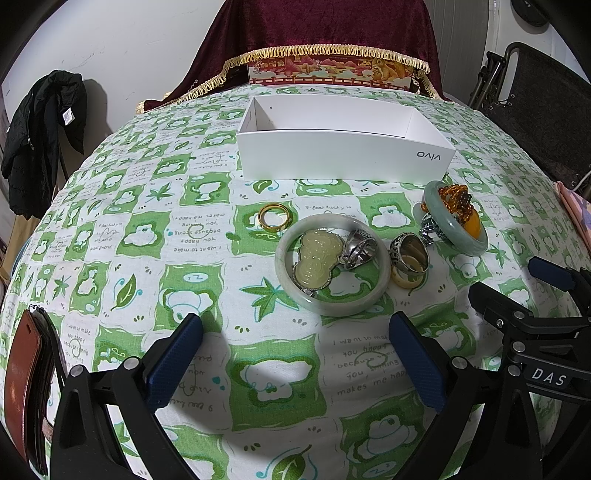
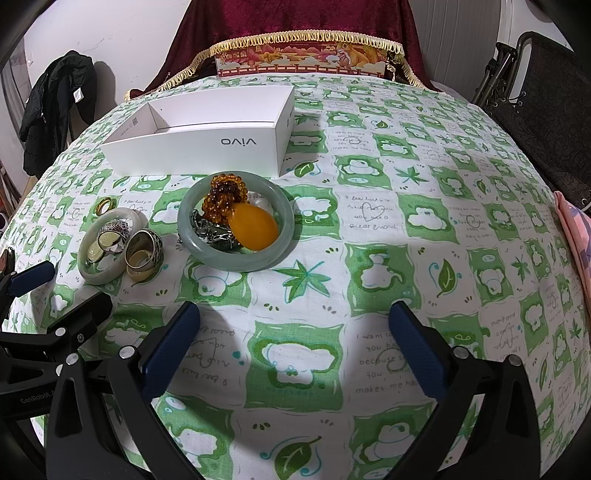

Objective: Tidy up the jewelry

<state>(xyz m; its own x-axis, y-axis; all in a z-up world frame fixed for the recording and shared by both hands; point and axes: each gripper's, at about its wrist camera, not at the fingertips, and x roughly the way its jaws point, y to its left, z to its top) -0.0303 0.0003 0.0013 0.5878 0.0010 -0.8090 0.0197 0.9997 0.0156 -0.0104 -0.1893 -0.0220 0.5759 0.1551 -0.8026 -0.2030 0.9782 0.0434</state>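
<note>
- Nearest us, our left gripper (image 1: 295, 332) hovers over the green-and-white tablecloth (image 1: 273, 373) with its blue pads spread wide, gripping nothing.
- Our right gripper (image 2: 293, 321) hangs the same way, jaws apart and bare, nearer us than the white vivo box (image 2: 192, 147).
- On our side of the box lies a pale jade bangle (image 1: 332, 308); inside its ring we see a yellowish carved pendant (image 1: 316, 258) and a silver ring (image 1: 360, 247).
- Just right of that bangle, two rings (image 1: 408, 260) lean together, one carved silver, one cream.
- A gold ring (image 1: 275, 218) sits between the pale bangle and the box.
- A greener jade bangle (image 2: 236, 254) lies close before the box front, ringing an amber oval pendant (image 2: 255, 223), brown amber beads (image 2: 225, 195) and a silver chain (image 2: 210, 232).
- The box stands open-topped; we see nothing in the part of its interior that shows.
- Beyond the box, a fringed maroon cloth (image 1: 317, 26) drapes over a picture-printed carton (image 1: 328, 70).
</note>
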